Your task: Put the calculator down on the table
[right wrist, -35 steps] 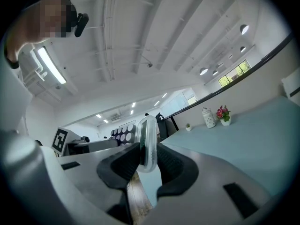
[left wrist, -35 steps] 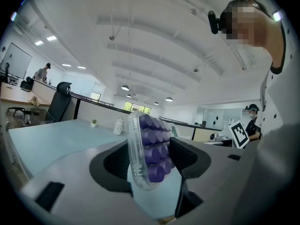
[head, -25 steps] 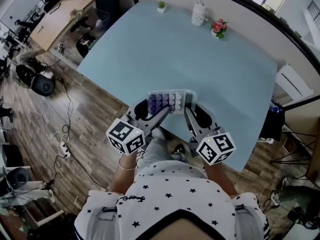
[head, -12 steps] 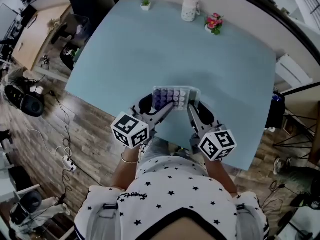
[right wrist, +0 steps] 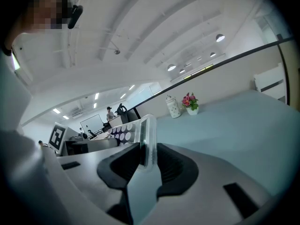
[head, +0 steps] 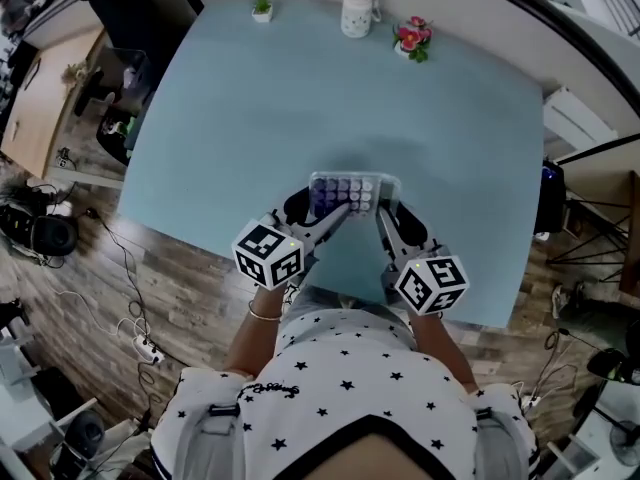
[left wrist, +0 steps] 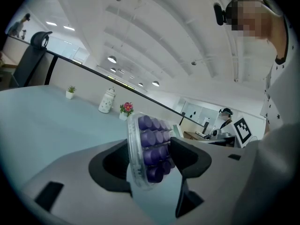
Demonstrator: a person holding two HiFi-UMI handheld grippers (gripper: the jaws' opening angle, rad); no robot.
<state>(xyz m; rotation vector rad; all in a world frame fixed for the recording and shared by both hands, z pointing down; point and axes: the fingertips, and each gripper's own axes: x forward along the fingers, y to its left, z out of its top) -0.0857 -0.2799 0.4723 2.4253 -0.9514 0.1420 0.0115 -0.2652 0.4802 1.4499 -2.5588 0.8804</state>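
Note:
The calculator (head: pixel 350 194), a clear case with purple keys, is held by its two ends over the light blue table (head: pixel 300 98), a little in from the near edge. My left gripper (head: pixel 326 209) is shut on its left end, and the left gripper view shows the calculator (left wrist: pixel 146 146) filling the left gripper (left wrist: pixel 151 159), keys against one jaw. My right gripper (head: pixel 385 214) is shut on the right end. In the right gripper view the thin edge of the calculator (right wrist: pixel 150 137) is pinched in the right gripper (right wrist: pixel 148 162). Whether it touches the tabletop I cannot tell.
At the table's far edge stand a small green plant (head: pixel 262 8), a white jar (head: pixel 358 10) and a pot of pink flowers (head: pixel 410 36). A dark chair (head: pixel 115 78) is at the left, with cables on the wooden floor (head: pixel 140 268).
Both grippers have carried the calculator away from the table's near edge, further over the tabletop and lower. Both grips look the same.

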